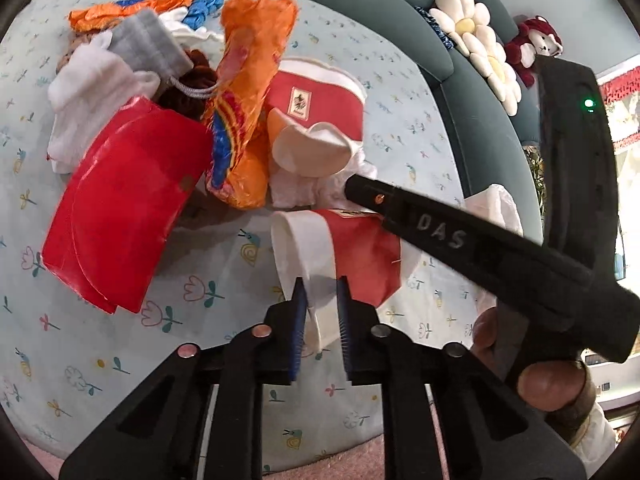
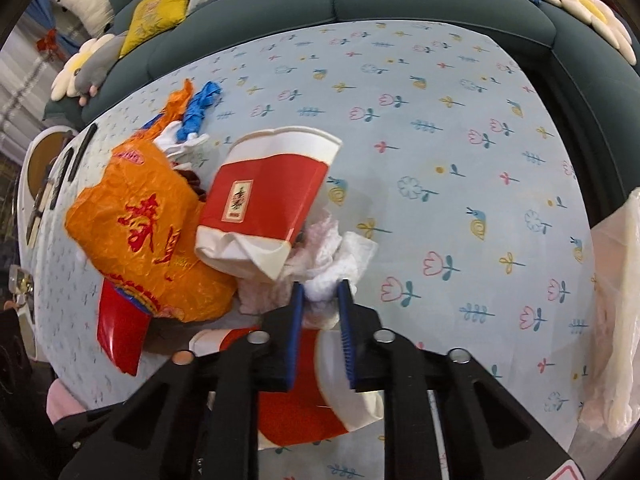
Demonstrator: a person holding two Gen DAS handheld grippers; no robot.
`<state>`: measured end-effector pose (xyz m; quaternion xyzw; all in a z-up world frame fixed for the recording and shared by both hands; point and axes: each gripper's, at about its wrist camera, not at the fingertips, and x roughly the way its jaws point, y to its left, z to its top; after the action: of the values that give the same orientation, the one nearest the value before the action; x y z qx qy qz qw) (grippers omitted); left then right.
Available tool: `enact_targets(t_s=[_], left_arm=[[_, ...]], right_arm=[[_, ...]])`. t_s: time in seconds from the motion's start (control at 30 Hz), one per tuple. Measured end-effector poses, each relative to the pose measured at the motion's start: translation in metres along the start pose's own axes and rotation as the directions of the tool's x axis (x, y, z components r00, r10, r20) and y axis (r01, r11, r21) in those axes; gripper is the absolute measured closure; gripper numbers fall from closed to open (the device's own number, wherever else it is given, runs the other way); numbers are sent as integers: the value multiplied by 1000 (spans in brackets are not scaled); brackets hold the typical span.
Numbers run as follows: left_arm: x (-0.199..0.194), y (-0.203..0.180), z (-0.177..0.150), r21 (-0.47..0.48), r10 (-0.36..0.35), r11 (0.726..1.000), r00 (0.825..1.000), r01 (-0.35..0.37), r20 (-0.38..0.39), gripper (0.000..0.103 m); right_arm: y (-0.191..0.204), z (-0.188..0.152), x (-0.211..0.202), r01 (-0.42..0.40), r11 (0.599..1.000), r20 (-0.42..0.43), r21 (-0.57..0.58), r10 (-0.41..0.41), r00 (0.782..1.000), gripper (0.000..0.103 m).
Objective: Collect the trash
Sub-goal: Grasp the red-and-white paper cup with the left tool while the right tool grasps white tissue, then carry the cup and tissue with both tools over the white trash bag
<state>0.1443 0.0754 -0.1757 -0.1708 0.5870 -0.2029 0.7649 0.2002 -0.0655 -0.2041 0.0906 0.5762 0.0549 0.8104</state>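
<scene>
Trash heaped on a flowered tablecloth [image 2: 460,128], mid-collection, both tools already gripping a piece. Far left of the left wrist view: white cloth [image 1: 86,92] and grey cloth [image 1: 148,42] on top of a red bag [image 1: 120,208], something dark brown showing in its open mouth. Next along, an orange wrapper [image 1: 248,92] leaning over a crushed red-and-white paper cup [image 1: 320,100], empty as far as can be seen. Lower down, a second paper cup [image 1: 320,248] lying on its side, its white rim clamped by the left gripper [image 1: 322,308]. Further right, the right gripper [image 2: 320,300] clenched on crumpled white tissue [image 2: 340,260], reaching in past the second cup. At the far right edge of the right wrist view, a pale plastic bag [image 2: 616,300], contents impossible to tell. Probable next move: lifting cup and tissue clear of the heap together, without dragging the wrapper along, then carrying both rightward to that bag, likely the collecting sack, and releasing inside its mouth.
</scene>
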Motion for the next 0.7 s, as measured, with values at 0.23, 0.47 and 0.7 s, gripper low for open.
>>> enact_targets(t_s=[0.23, 0.47, 0.7], left_arm=[[-21, -18, -2, 44, 5, 999, 999, -7, 36, 96], [-57, -50, 0, 102, -11, 995, 993, -1, 117, 100], [-87, -100, 2, 199, -55, 980, 981, 17, 186, 100]], right_arm=[[-2, -11, -35, 14, 1000, 84, 3, -14, 996, 94], [-17, -12, -99, 23, 999, 202, 37, -30, 979, 94], [-44, -15, -175, 69, 992, 310, 105, -99, 946, 94]])
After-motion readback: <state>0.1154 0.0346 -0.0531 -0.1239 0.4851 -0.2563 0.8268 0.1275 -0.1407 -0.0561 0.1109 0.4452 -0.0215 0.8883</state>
